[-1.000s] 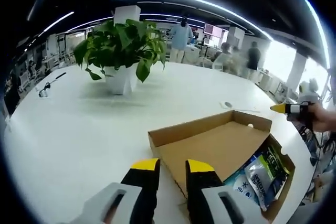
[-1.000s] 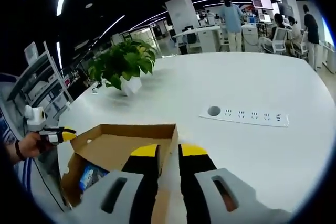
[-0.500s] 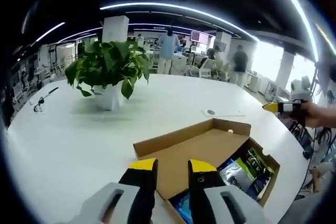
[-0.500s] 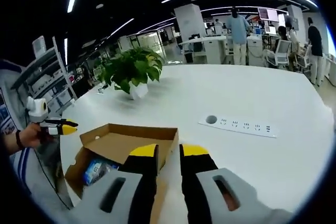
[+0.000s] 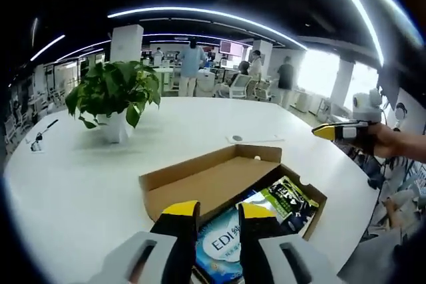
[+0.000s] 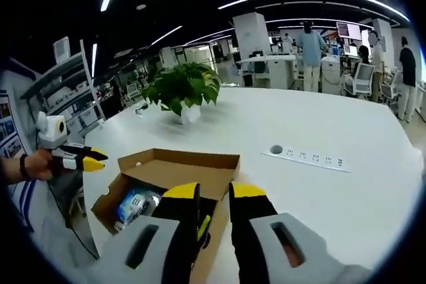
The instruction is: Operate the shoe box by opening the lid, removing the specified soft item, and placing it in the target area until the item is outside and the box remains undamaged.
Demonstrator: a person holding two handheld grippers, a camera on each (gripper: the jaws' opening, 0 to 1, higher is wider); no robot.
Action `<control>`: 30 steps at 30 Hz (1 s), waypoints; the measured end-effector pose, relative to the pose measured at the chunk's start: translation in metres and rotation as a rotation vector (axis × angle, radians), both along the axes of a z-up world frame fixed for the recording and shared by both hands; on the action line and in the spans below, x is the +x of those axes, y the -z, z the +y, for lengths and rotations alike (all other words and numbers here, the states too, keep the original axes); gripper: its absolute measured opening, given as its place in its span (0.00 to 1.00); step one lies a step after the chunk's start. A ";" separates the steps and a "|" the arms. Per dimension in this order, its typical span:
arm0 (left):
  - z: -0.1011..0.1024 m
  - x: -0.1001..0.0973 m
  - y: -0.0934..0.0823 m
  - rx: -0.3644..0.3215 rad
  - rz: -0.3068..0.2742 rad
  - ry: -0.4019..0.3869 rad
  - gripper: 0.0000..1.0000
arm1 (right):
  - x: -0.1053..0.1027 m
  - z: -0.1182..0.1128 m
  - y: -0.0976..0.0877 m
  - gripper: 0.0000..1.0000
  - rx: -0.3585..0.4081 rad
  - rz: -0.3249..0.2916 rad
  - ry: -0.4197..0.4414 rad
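The shoe box (image 5: pixel 233 181) sits open on the white table (image 5: pixel 80 184), lid (image 5: pixel 200 177) folded flat back toward the potted plant (image 5: pixel 110 98) — and inside lie the soft packets. A blue-and-white pouch (image 5: pixel 223 247) lies nearest in the left gripper view, a dark green-printed one (image 5: pixel 286 197) beside it toward the far corner; from the right gripper view the blue pouch (image 6: pixel 133 201) shows tucked low against the cardboard wall. Which one is the specified item cannot be told from here.

These pouches look light, glossy and floppy, so they will likely sag and may slip; a pinch on a sealed edge or corner seems the safest hold, well clear of the thin cardboard walls, which would probably crease under a careless jaw.

The left gripper (image 5: pixel 219 212) hangs above the near end of the box, aimed down at the blue pouch, jaws a narrow gap apart and holding nothing. The right gripper (image 6: pixel 214 192) is poised over the box's other side, its jaws likewise slightly apart and empty. Each is held up in a hand off the table's edge — the right one (image 5: pixel 346 131) pointing across, the left one (image 6: pixel 76 157) level beside the box.
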State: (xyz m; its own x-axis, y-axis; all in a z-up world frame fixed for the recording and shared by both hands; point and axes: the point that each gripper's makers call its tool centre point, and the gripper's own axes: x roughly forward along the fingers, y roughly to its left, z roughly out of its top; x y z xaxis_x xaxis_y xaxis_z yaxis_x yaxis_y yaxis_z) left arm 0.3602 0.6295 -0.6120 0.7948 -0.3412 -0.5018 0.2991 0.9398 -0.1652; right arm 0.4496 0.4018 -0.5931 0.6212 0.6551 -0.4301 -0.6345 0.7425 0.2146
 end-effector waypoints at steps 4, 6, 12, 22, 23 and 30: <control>-0.010 -0.011 0.006 0.002 0.014 0.023 0.23 | -0.009 -0.001 0.004 0.16 0.008 0.001 -0.005; -0.012 -0.016 0.009 0.002 0.020 0.027 0.22 | -0.014 -0.001 0.005 0.16 0.013 0.000 -0.005; -0.014 -0.020 0.011 -0.003 0.026 0.029 0.22 | -0.019 0.000 0.007 0.15 0.019 0.005 -0.005; -0.024 -0.018 0.017 -0.013 0.039 0.039 0.22 | -0.026 -0.003 0.005 0.14 0.017 -0.002 0.002; -0.025 -0.017 0.019 -0.012 0.042 0.041 0.22 | -0.026 -0.003 0.005 0.14 0.018 -0.002 0.004; -0.039 -0.019 0.043 -0.048 0.104 0.060 0.22 | -0.032 -0.009 0.003 0.15 0.014 -0.004 0.011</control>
